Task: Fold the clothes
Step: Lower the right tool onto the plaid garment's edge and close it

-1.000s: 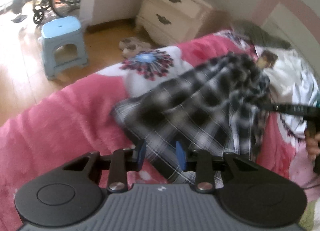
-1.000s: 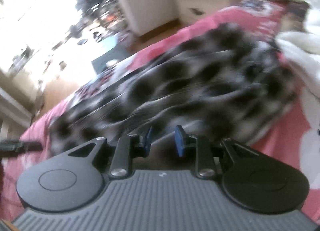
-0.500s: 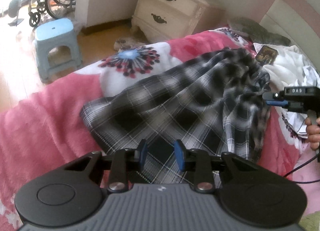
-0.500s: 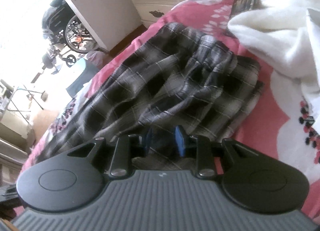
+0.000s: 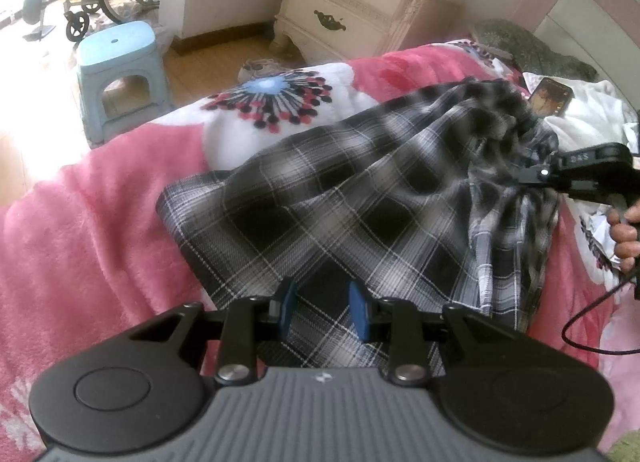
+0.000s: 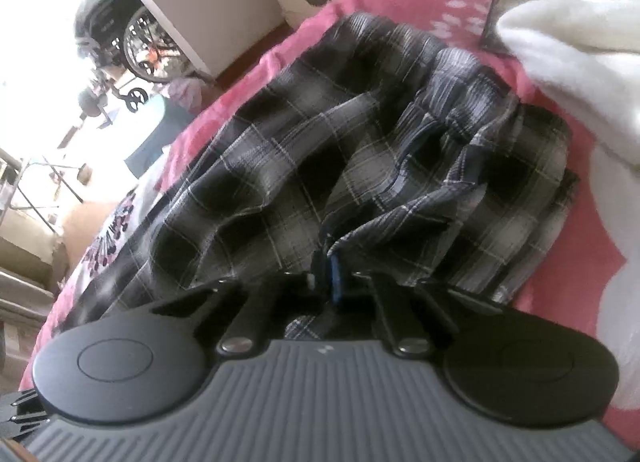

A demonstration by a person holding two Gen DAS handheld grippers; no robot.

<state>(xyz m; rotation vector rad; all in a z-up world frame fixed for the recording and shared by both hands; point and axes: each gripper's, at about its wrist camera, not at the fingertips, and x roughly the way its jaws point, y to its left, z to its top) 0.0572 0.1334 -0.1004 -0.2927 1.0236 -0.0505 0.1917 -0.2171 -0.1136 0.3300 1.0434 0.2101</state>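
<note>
From the left wrist view, the left gripper is hovering spread over the plaid garment now lying flatter on the pink blanket, while from the right wrist view the right gripper, spread half a second ago, is pinching its bunched edge, likely starting a fold.

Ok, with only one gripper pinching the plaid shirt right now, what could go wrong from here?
1. The right gripper pinches a bunched fold of the plaid shirt; pulling may drag the heap, not spread it.
2. The left gripper is open over the near hem, so that side is loose and could slide on the pink blanket.
3. The shirt might catch the small box beside it.
</note>
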